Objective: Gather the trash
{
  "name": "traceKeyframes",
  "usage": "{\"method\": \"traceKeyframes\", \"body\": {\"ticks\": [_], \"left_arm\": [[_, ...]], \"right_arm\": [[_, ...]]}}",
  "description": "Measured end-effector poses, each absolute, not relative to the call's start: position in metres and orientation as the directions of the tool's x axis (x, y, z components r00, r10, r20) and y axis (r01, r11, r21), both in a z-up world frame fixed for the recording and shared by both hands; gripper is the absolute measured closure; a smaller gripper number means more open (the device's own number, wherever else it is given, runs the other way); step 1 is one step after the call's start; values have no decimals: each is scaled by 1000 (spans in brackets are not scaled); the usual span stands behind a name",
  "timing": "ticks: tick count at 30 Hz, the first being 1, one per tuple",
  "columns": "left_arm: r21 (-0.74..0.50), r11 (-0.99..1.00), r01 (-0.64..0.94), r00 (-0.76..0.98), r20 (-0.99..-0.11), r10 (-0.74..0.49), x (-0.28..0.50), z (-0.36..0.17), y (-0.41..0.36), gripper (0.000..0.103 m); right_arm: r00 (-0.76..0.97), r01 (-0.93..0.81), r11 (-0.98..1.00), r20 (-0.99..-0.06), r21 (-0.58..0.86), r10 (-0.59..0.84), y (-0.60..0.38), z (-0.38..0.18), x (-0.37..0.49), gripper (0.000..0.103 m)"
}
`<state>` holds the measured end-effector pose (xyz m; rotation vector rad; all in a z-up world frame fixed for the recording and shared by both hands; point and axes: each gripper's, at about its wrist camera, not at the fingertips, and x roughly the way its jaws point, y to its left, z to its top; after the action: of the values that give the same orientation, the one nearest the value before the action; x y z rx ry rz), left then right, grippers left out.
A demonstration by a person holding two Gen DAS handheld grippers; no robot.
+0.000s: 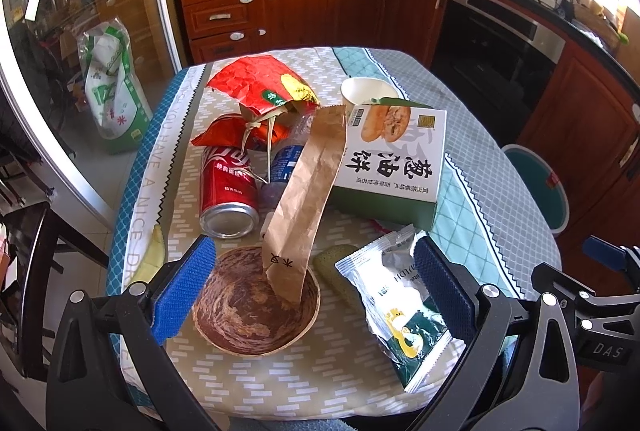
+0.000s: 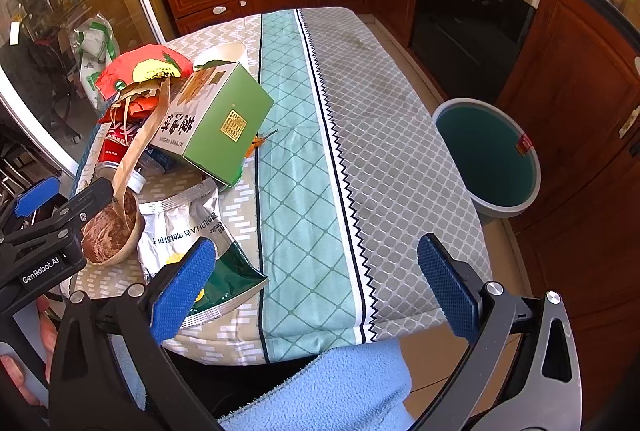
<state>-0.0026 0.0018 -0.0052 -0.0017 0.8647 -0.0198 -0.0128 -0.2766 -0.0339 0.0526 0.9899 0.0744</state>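
The trash is heaped on the cloth-covered tabletop (image 2: 352,135), all of it on the side away from the teal waste bin (image 2: 486,159), which stands on the floor beside the tabletop's far edge; it is judged that this is where the pieces are meant to go.

The left tongs (image 1: 316,291) are held wide open with nothing between the blue pads, spread on either side of a small brown marbled paper bowl (image 1: 256,305). A long brown paper sleeve (image 1: 306,199) is propped with its lower end inside this bowl and its upper end leaning on the pile. The stance suggests the bowl or the sleeve is being lined up for a grasp.

The right tongs (image 2: 316,291) are likewise open and empty, held over the tabletop's near edge, above a light blue fleece sleeve (image 2: 332,387), apparently kept clear while the left side works.

Beside the bowl a crumpled silver-and-green snack wrapper (image 1: 400,315) lies flat. Behind the bowl a red cola can (image 1: 228,187) lies on its side. A green-and-white food box (image 1: 394,159) is tilted against the heap, with a white paper cup (image 1: 366,89) behind it and a torn red bag (image 1: 260,83) topping the pile.
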Motion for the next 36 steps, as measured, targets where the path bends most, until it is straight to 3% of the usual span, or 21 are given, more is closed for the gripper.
{"method": "traceKeyframes", "body": {"ticks": [36], "left_arm": [[-13, 1000, 16, 643, -766, -20, -3, -7, 1, 4]], "right_arm": [[537, -36, 997, -840, 75, 82, -275, -38, -12, 6]]}}
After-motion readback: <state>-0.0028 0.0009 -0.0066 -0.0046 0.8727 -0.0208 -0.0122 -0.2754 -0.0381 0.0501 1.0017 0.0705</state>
